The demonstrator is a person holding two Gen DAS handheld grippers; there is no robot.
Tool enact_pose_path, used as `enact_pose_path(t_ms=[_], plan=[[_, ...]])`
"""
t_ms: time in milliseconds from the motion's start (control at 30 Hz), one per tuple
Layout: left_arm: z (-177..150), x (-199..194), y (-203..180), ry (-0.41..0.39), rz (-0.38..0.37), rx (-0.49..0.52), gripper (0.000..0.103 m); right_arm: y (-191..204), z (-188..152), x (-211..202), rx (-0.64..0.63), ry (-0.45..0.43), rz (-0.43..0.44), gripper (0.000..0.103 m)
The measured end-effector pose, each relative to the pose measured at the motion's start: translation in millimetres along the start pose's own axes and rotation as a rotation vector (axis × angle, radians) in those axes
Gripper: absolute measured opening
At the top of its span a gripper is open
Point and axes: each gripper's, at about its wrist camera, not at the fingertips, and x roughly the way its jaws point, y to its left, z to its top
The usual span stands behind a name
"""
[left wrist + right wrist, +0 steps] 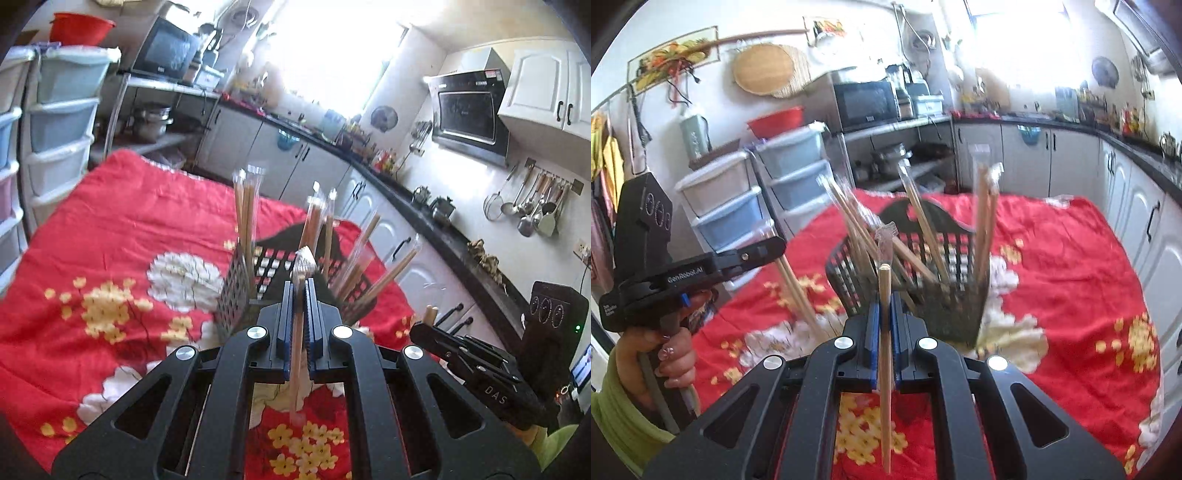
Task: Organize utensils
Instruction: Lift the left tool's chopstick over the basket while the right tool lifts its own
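A black slotted utensil basket (273, 266) (923, 266) stands on a red flowered cloth and holds several wrapped wooden chopstick pairs (248, 206) (984, 214). My left gripper (300, 291) is shut on a clear-wrapped chopstick pair (297, 354), held upright just in front of the basket. My right gripper (885, 310) is shut on another wooden chopstick pair (885, 354), its wrapper end crumpled above the jaws. The right gripper (436, 325) shows at the lower right of the left wrist view. In the right wrist view the left gripper (772, 247) is at the left, held by a hand (670, 350).
The red flowered cloth (122, 236) (1071, 266) covers the table. Plastic drawer units (55, 122) (738, 199) stand beside it. White cabinets under a black counter (424, 206) run along the far side, with a microwave (866, 99), ladles on a wall rail (532, 203) and a range hood (469, 110).
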Motion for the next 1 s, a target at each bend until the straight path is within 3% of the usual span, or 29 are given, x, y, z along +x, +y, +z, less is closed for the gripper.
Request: enact_pose_path(t_ms=[433, 833, 1000], plan=[[47.6, -40.8, -27.8, -0.183, -0.005, 0.075, 0.003, 13.7, 55.9, -37.0, -0.035, -0.242, 0.018, 0.006], [81.4, -53.9, -40.6, -0.291, 0.031, 0.105, 0.003, 19.0, 107.5, -77.0, -0.091, -0.494, 0.008, 0.006], [93.8, -55.3, -43.7, -0.323, 0.055, 0.119, 0.003, 20.4, 128.9, -88.3, -0.149, -0.598, -0.036, 0.006]])
